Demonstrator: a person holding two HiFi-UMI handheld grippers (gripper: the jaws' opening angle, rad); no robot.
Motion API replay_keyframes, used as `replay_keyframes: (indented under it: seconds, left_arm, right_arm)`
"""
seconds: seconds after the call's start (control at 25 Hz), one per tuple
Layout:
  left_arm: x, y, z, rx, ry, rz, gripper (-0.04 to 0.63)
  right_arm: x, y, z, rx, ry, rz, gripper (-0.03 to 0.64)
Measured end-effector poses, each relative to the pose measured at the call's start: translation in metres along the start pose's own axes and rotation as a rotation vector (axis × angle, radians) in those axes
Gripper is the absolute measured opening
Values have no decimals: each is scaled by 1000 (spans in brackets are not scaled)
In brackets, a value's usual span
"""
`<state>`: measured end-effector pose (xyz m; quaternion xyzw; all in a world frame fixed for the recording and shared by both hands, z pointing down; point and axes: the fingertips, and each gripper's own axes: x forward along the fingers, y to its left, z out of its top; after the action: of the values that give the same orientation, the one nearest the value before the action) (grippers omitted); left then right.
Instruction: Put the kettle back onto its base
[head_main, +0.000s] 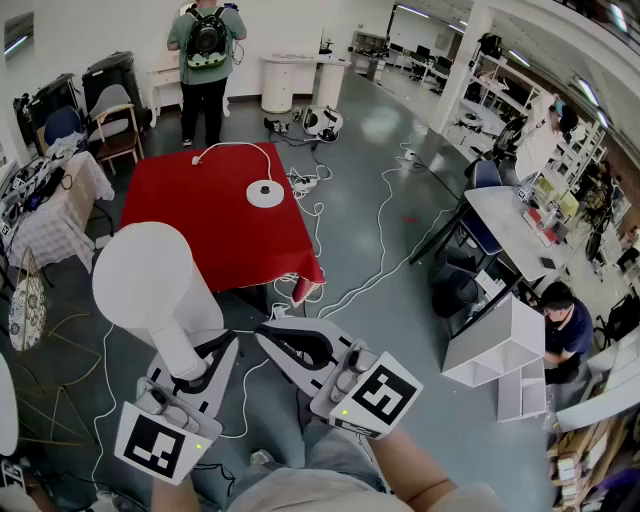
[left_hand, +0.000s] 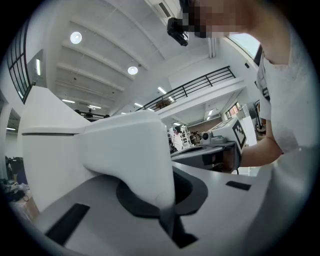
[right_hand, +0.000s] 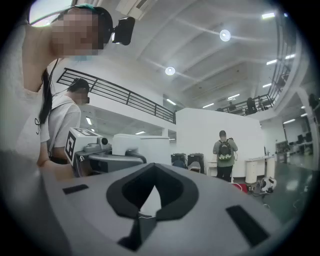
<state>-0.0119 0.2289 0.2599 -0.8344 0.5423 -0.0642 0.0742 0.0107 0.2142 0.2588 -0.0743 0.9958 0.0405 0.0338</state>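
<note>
My left gripper pinches the white kettle by its handle, well apart from the round base on the red table. My right gripper is pressed together, empty

Kettle hid surface's near-left corner, its handle end buried in left claw, base details too small

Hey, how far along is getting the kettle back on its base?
Done: the kettle is gripped in the left hand-held gripper. In hand: it is held up, short of the red table. Left: setting it on the empty base there.
</note>
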Motion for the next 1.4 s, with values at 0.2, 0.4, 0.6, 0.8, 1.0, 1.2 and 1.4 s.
replay_keyframes:
  seconds: [0.2,0.4,0.6,0.8,1.0,1.2,1.4]
  left_arm:
    - [11,-1,0,24,1,-5,8]
    - [18,3,1,5,-6,-6,8]
    - [20,2,-2,12,0,-17,8]
    - [15,2,-2,4,-9,-43,8]
    - [9,-1,-4,21,-5,-89,8]
    - [17,-1,-7,31,3,-124,8]
    - [48,8,-10,31,6,-125,8]
  right_arm:
    - [-5,-9,-2,-4,4,2,6]
    - [-5,-15,-4,-6,12,2,6]
    - [-7,-16,-8,-4,18,-5,6]
    - [-6,-9,-12,12,32,-27,6]
    - [-7,-4,-13,10,7,-70,6]
    - [-11,-15,-13,47,-26,-99,6]
    - [-10,-49,-18,25,-15,-79,6]
